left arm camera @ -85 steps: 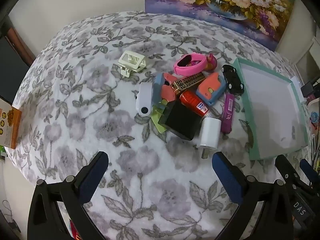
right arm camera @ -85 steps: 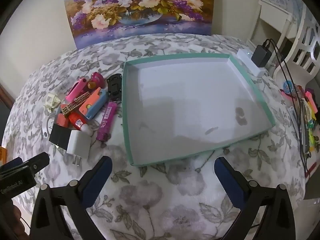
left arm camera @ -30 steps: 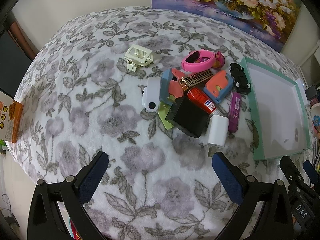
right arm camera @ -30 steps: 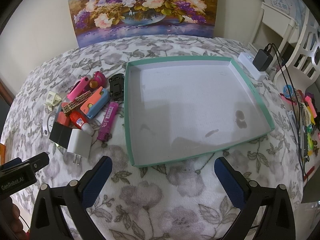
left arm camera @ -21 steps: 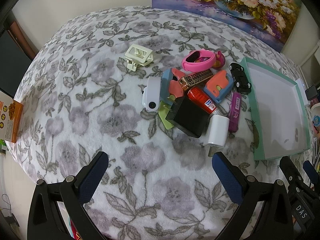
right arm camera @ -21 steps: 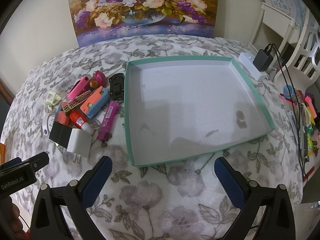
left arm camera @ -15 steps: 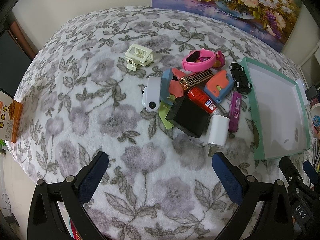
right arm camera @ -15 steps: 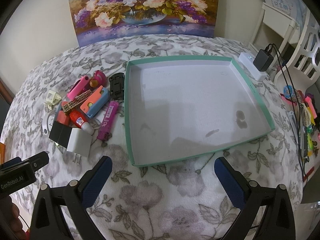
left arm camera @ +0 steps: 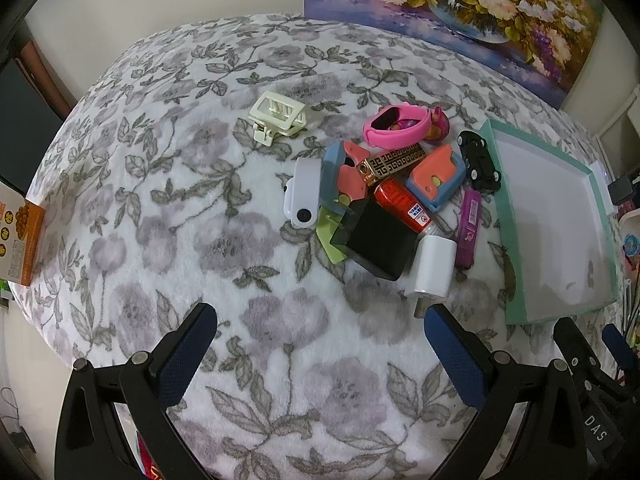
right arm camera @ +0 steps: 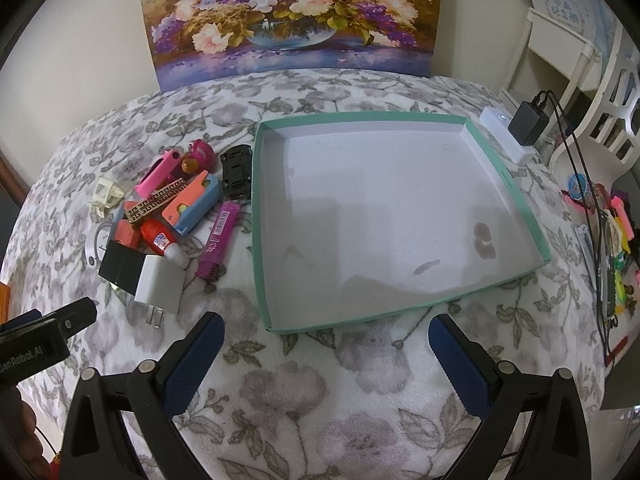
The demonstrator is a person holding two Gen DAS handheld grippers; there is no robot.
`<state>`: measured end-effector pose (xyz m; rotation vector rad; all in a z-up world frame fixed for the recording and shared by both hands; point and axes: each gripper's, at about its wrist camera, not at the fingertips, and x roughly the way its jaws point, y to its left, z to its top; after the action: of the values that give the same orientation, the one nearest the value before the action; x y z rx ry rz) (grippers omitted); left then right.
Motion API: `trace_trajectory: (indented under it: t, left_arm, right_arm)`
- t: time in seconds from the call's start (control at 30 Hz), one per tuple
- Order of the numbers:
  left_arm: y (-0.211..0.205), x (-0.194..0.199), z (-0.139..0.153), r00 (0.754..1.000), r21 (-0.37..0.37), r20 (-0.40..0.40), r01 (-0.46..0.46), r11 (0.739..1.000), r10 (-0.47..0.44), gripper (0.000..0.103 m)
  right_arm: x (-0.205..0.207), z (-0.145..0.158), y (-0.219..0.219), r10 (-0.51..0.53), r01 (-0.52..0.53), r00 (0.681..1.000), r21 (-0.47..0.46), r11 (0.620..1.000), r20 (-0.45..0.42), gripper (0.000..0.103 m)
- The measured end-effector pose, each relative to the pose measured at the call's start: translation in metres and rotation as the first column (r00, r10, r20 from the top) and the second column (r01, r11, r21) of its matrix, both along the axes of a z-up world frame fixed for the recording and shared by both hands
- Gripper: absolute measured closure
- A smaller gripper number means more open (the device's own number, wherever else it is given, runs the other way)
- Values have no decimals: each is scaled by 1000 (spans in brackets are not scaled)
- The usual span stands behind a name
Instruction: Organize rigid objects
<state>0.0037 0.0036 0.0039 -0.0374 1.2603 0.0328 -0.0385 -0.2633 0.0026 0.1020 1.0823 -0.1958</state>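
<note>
Left gripper (left arm camera: 320, 334): jaws spread wide, nothing held, above the floral cloth (left arm camera: 160, 184). Right gripper (right arm camera: 326, 344): likewise wide apart and empty, just short of the teal tray (right arm camera: 260, 240). Beside the tray's left wall lies the clutter: white charger (right arm camera: 160, 284), black cube (right arm camera: 120, 266), purple lighter (right arm camera: 218, 240), and what appears to be a toy car (right arm camera: 237, 170).
</note>
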Motion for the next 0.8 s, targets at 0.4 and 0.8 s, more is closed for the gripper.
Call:
trace_trajectory:
  t: [0.4, 0.8]
  left_arm:
    - [24, 29, 27, 993, 15, 35, -112, 994, 111, 0]
    - [38, 58, 10, 969, 26, -29, -245, 969, 246, 0]
  right_arm:
    - [25, 20, 26, 88, -90, 996, 43, 995, 32, 0]
    - [65, -8, 72, 185, -178, 981, 113, 978, -53, 0]
